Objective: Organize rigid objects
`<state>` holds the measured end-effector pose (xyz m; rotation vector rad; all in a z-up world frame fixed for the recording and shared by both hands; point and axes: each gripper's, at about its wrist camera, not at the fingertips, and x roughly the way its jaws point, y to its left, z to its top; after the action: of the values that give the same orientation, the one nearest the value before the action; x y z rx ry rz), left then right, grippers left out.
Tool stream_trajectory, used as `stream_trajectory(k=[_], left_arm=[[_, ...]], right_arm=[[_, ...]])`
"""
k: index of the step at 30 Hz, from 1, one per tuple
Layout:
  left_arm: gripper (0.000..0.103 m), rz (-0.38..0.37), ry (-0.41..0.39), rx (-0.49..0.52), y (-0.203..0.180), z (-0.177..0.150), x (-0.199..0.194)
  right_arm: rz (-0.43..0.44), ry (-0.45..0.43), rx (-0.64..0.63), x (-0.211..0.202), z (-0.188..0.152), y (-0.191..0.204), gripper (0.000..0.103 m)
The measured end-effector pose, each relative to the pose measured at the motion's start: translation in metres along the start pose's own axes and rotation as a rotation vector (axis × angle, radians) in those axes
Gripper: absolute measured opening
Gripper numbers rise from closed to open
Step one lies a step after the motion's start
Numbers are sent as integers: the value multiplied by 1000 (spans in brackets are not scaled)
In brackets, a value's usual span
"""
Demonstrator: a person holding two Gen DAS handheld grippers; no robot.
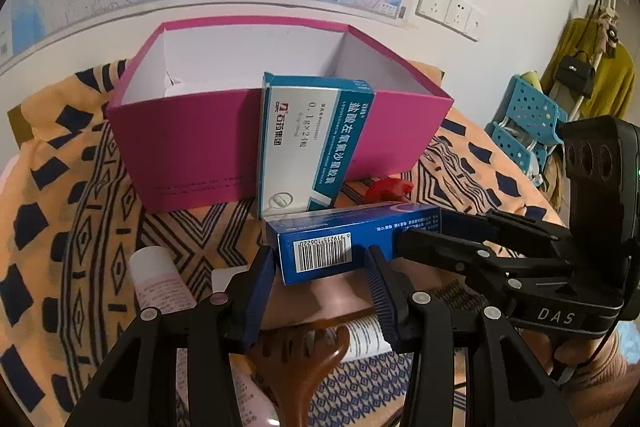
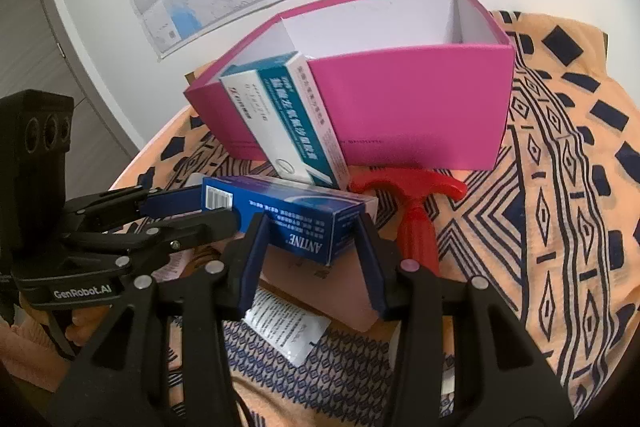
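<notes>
A long blue medicine box [image 1: 352,223] [image 2: 288,207] is held just above the patterned cloth, in front of the open pink box [image 1: 192,147] [image 2: 420,107]. My left gripper [image 1: 320,263] [image 2: 188,205] is shut on its barcode end. My right gripper [image 2: 312,239] [image 1: 440,227] is shut on the opposite end, which is printed "ANTINE". A teal and white medicine box [image 1: 308,143] [image 2: 288,123] leans upright against the pink box's front wall, just behind the blue one. The visible inside of the pink box is bare white.
A red plastic handle [image 2: 416,195] [image 1: 390,187] lies beside the blue box. A white tube [image 1: 156,275], a brown wooden piece [image 1: 296,347], a printed leaflet [image 2: 284,327] and a flat pinkish carton [image 2: 320,287] lie beneath my grippers. A map covers the wall behind.
</notes>
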<state>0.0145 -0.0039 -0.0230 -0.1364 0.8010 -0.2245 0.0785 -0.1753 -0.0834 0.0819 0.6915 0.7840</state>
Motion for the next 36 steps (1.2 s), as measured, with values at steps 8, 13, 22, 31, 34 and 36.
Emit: stream_trajectory(k=[8,13,22,31,34,36], left_arm=[[46,-25,-68,23,-8,9,-31],[48,-47,-146,56,-19,20,-59],[50,-40,-282,108,-32,57,-91],[50,28,-293,135,-22,99,-67],[50,20,-262,113,-12,110,-51],[50,34,-256,105,-7,113,-43]], right_arm=[[10,-59,-46,-26,8,14,47],[28,-122,-70,-51,19,22,47],[15,-267,-177,-86,57,38,48],[-6,-297,-212,-66,102,23,48],[-4,-278,-201,-53,115,14,48],[9,-252,-185,-42,120,9,48]])
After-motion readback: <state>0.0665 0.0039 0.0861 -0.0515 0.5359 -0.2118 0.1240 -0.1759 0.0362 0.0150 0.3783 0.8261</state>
